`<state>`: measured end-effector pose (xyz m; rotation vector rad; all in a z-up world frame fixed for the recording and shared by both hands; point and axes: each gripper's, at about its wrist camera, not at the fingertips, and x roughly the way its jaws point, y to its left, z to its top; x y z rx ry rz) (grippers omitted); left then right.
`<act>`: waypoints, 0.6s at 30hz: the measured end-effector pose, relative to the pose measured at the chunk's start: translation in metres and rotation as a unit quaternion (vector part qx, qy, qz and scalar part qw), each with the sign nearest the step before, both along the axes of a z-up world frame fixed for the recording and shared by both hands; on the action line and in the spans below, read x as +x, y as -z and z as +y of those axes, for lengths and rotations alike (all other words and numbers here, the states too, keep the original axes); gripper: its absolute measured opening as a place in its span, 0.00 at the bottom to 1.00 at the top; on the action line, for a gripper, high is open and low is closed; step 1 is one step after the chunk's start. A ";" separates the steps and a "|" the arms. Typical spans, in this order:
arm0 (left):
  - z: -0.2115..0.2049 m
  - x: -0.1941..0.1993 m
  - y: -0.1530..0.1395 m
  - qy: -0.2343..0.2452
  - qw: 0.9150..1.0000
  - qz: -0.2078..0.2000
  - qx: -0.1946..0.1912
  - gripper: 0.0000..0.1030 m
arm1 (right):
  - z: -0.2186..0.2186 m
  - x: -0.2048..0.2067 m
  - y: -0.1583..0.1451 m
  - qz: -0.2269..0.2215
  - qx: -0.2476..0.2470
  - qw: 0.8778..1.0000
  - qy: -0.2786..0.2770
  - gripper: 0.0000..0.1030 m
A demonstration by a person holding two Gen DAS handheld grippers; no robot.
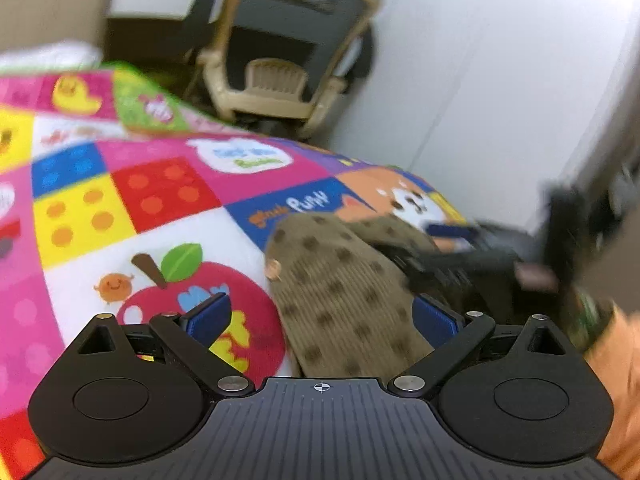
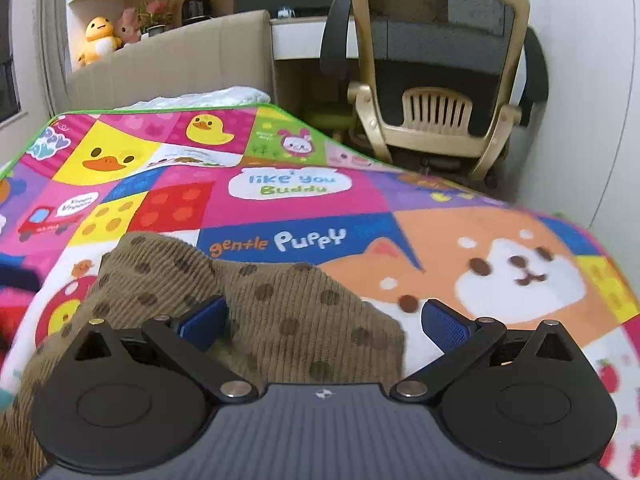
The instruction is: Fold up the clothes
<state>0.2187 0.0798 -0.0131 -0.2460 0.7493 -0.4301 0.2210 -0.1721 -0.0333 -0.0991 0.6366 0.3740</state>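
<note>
Bedroom setting: a bed spread with a bright patchwork cartoon blanket [image 2: 304, 216], a beige mesh office chair [image 2: 436, 80] beyond. On the blanket lies a brown corduroy garment [image 2: 280, 312], ribbed and dotted with darker spots, bunched and rumpled with no clean fold visible. Judgement: folding is at an early stage, most of it left. The left hand-held gripper [image 1: 320, 316] has its jaws spread wide with cloth between but unclamped. The right hand-held gripper [image 2: 324, 320] is likewise spread over the garment's edge.
</note>
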 end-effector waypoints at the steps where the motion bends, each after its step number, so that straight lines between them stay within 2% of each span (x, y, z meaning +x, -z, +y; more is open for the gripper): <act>1: 0.002 0.009 0.003 -0.013 1.000 0.016 -0.018 0.97 | -0.004 -0.007 -0.001 -0.006 -0.007 1.000 0.002 1.00; 3: 0.004 0.022 0.009 -0.025 0.998 0.036 -0.044 0.97 | -0.014 -0.020 -0.003 -0.023 -0.022 0.999 0.013 1.00; 6: -0.004 0.033 0.016 -0.021 0.998 0.045 -0.047 0.97 | -0.030 -0.033 0.000 -0.025 -0.049 0.998 0.030 1.00; 8: -0.013 0.039 0.022 -0.018 0.999 0.043 -0.022 0.98 | -0.032 -0.035 0.016 -0.021 -0.103 0.994 0.039 1.00; 9: -0.017 0.041 0.025 -0.016 0.999 0.040 -0.011 0.98 | -0.035 -0.035 0.020 -0.016 -0.106 0.993 0.041 1.00; 12: -0.021 0.043 0.028 -0.018 0.999 0.045 -0.007 0.99 | -0.046 -0.032 0.010 -0.009 -0.058 0.997 0.047 1.00; 16: -0.024 0.042 0.029 -0.012 0.999 0.036 0.016 1.00 | -0.048 -0.022 -0.023 -0.027 0.053 0.998 0.037 1.00; 18: -0.026 0.041 0.029 -0.011 0.999 0.032 0.025 1.00 | -0.037 -0.013 -0.030 -0.031 0.068 0.997 0.027 1.00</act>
